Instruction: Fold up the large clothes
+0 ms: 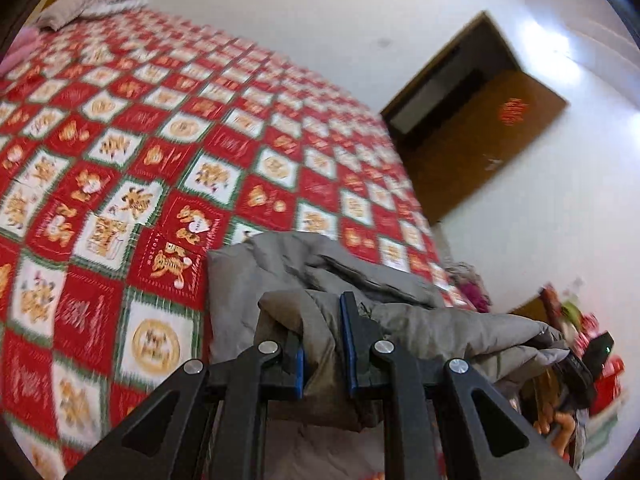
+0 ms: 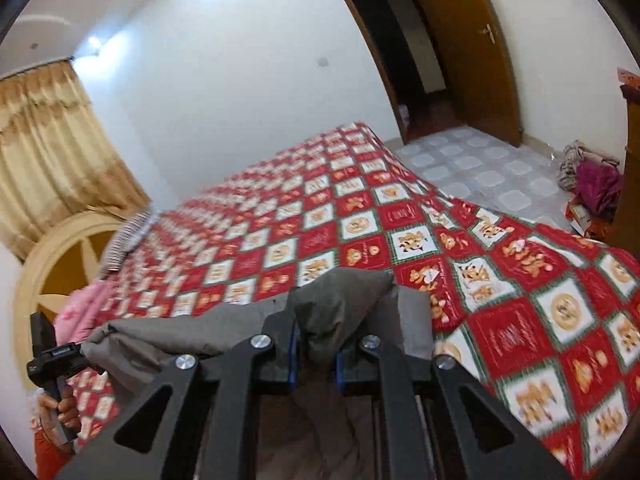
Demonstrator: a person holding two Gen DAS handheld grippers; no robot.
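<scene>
A: Left wrist view first. What is the left hand-held gripper [image 1: 325, 344] doing?

B: Its jaws stand narrow, pinched on a thick bunch of the grey padded garment [image 1: 320, 276]. The rest of the cloth trails forward onto the bed [image 1: 132, 148] and off to the right, toward the right hand-held gripper [image 1: 588, 364] at the frame's edge.

A: How should the step go from here?

B: I'd judge they are carrying one edge across to make a fold. Keep both grips level and the span between them taut, so the edge lands straight, not sagging in the middle. Lay it down over the part already on the bed before letting go.

A: Any writing?

B: The coverlet squares carry lettering and cartoon tigers, too blurred to read. The brown door [image 1: 492, 128] bears a red ornament, also unreadable.

A: Now the right wrist view.

B: The right hand-held gripper [image 2: 316, 344] is likewise nearly closed, clamped on a fold of the same grey padded garment [image 2: 340, 292], which is raised just over the near part of the bed [image 2: 520, 280]. The left hand-held gripper [image 2: 50, 354] shows at far left, a hand [image 2: 60, 408] around its handle, the cloth stretching between the two.

A: Advice here?

B: The padding is bulky and may slip; hold firm and lower both sides together.

A: Labels?

B: A red paper cutting on the door [image 2: 460, 40]; I cannot read it. A small label on the other tool is illegible.
</scene>
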